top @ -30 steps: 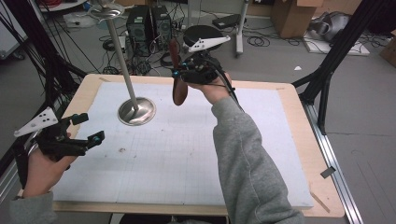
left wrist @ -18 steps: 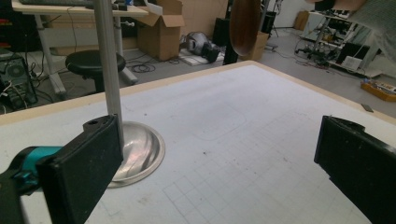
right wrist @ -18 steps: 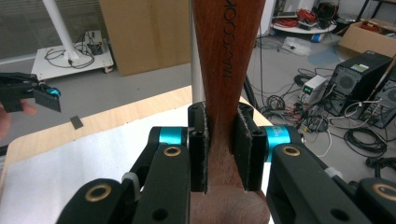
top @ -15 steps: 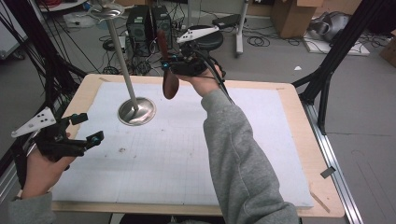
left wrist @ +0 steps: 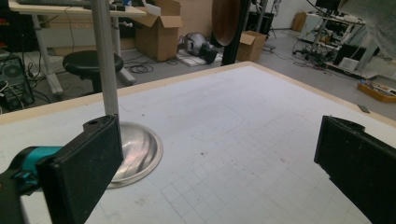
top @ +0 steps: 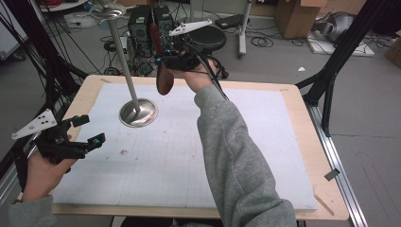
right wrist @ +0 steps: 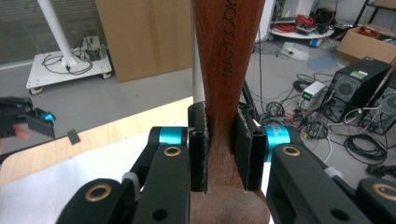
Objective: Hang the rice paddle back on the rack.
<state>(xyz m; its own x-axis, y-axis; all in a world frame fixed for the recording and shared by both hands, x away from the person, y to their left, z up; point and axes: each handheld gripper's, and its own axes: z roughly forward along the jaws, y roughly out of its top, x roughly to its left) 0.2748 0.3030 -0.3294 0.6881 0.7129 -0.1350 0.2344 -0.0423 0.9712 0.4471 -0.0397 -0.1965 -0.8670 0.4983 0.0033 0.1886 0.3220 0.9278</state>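
Note:
A dark wooden spoon (top: 164, 80) hangs bowl down above the far side of the table, its handle pointing up. My right gripper (top: 166, 59) is shut on its neck; in the right gripper view the pads (right wrist: 198, 149) squeeze the spoon handle (right wrist: 226, 70) from both sides. Just left of the spoon stands a metal stand with a round base (top: 138, 112) and a thin pole (top: 124, 61). My left gripper (top: 90, 130) is held open and holds nothing at the table's left front. In the left gripper view its jaws stand wide apart, facing the stand base (left wrist: 140, 154).
The white gridded mat (top: 265, 142) sits on a wooden board (top: 302, 113). Beyond the far edge are a black stool (top: 208, 38) and computer towers (top: 142, 23). Black tripod legs (top: 331, 80) rise at the right.
My right gripper has carried the spoon left and away from me, closer to the stand's pole. The left gripper has stayed in place, open.

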